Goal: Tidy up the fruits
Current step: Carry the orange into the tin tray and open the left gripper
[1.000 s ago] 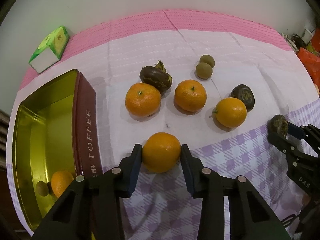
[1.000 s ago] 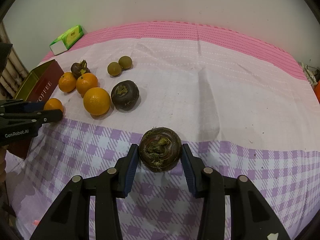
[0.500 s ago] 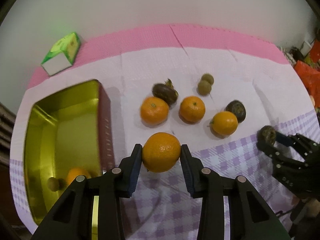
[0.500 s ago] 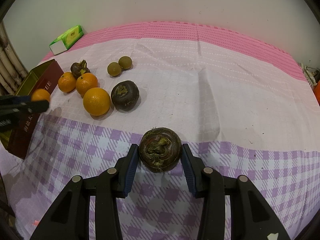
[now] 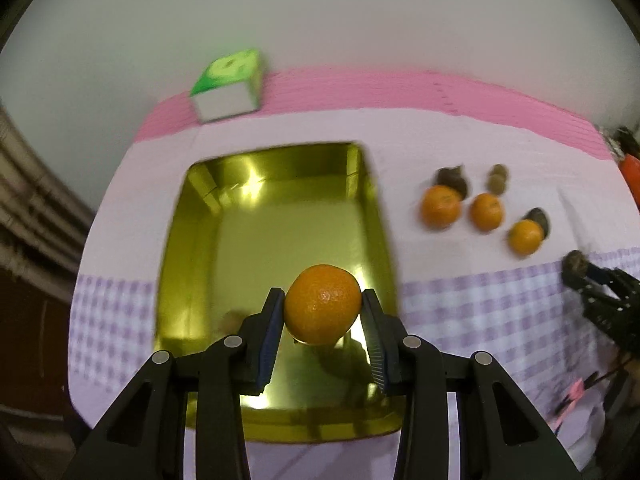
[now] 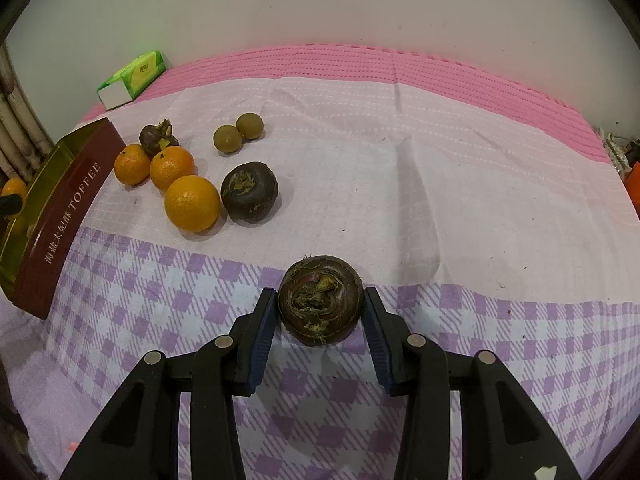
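Note:
My left gripper is shut on an orange and holds it above the open gold tin. A small fruit lies blurred on the tin's floor near the left finger. My right gripper is shut on a dark brown round fruit just over the purple checked cloth. On the cloth to its left lie three oranges, two more dark fruits and two small green-brown fruits. The tin shows at the far left as a maroon box marked TOFFEE, with my left gripper's orange over it.
A green and white tissue pack lies at the back left near the wall. The pink mat runs along the far edge. Red and orange clutter sits at the right edge. The table's left edge drops off beside the tin.
My left gripper has carried its orange up and to the left, from the cloth to over the gold tin. The right gripper and its dark fruit have stayed put.

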`<state>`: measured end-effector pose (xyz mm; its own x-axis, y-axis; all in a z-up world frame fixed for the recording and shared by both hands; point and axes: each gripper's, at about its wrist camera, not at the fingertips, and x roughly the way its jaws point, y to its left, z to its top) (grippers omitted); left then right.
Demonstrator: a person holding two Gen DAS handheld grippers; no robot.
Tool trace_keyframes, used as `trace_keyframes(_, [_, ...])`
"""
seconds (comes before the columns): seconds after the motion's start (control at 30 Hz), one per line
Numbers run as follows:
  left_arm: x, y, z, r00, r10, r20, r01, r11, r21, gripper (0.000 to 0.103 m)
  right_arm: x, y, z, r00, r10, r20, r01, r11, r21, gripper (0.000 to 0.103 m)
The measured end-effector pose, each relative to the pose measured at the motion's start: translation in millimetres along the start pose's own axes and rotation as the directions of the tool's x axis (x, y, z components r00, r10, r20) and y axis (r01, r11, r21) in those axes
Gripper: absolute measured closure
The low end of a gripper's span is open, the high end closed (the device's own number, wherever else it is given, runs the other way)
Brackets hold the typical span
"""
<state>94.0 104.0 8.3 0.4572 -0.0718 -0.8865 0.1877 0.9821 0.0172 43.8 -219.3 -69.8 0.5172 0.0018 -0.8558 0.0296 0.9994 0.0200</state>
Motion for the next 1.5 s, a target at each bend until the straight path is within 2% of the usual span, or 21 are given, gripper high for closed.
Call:
trace_keyframes(0.23, [11.0,36.5,-25.9,0.998,0.02,-0.06,-0.024,0.997,-0.067,0.064,0.1,1.7,-0.3,1.0,-0.009,0.001,0.009,1.0,-0.005,0.063])
trace_keyframes(0.47, [23.2,46.9,-32.8,0.995,0.022,-0.094,-0.032,0.995,-0.099,0.064,0.3,2.8,-0.3,1.0,-0.012,0.001,0.012,1.0,-0.007,0.063])
trace_keyframes(0.77, [44.4,64.2,-40.0,0.986,0.056,-0.159,-0.079,0.987,-0.143,0.064,1.2,3.1,-0.4,1.0,-0.016,0.003,0.016,1.0,-0.012,0.063])
trace_keyframes(1.03, [52.7,70.9,-39.8,0.982,0.07,-0.174,-0.098,0.983,-0.158,0.064,1.7,3.2,-0.3,1.0,-0.021,0.005,0.021,1.0,-0.017,0.063])
trace_keyframes(1.5, [54.8,71.6,-37.4,0.985,0.058,-0.16,-0.083,0.985,-0.154,0.063,2.2,6.0,0.3,0.999,-0.039,0.002,0.039,0.999,-0.028,0.063])
